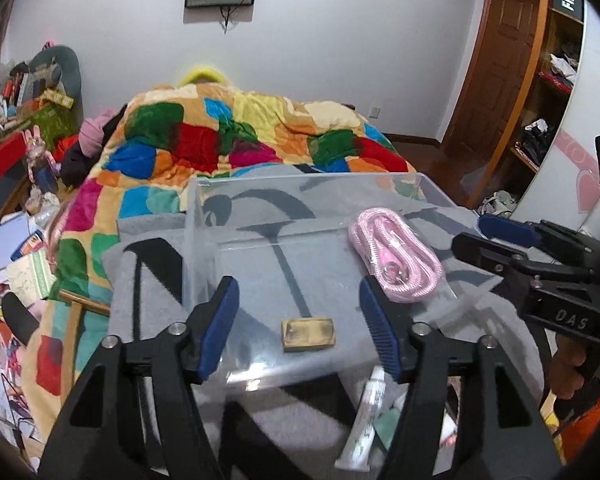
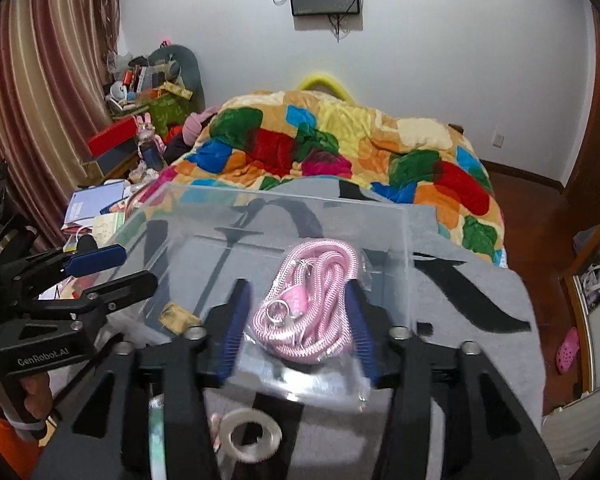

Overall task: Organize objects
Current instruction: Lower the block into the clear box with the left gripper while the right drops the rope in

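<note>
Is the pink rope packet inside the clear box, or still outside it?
Inside. The pink rope packet lies on the floor of the clear box, beside a small tan block, with the box walls around both.

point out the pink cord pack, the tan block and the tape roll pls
pink cord pack (image 2: 312, 304): right wrist view, on the coiled cord.
tan block (image 1: 308, 333): left wrist view, on its top face.
tape roll (image 2: 252, 434): right wrist view, on the ring's near rim.

Cluttered bedroom: quilted bed (image 1: 236, 136), wardrobe (image 1: 548, 92)
</note>
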A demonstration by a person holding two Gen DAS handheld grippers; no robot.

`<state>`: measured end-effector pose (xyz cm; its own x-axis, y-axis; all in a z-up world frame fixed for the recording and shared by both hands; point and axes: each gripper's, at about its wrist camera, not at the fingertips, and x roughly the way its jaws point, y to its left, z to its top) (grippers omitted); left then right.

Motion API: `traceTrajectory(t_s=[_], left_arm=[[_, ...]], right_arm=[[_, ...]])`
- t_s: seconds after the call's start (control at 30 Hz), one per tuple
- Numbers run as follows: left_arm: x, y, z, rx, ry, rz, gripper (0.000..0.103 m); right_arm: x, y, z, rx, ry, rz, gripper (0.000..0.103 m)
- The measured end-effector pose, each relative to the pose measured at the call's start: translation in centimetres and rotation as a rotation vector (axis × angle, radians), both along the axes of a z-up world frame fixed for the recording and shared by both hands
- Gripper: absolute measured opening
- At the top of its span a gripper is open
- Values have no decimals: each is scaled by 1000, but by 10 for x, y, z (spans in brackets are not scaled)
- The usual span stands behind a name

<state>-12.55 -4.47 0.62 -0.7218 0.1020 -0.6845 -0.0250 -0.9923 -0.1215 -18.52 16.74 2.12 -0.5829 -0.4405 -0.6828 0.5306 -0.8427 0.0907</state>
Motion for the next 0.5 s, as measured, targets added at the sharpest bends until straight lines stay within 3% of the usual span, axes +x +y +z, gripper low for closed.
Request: traceTrajectory(t_s=[0.23, 0.5], left_arm=[[44, 0, 15, -45, 100, 27, 96], [75, -2, -5, -49, 64, 30, 97]], right_arm=[[34, 23, 15, -35, 54, 4, 65], [67, 42, 8, -56, 58, 5, 67]])
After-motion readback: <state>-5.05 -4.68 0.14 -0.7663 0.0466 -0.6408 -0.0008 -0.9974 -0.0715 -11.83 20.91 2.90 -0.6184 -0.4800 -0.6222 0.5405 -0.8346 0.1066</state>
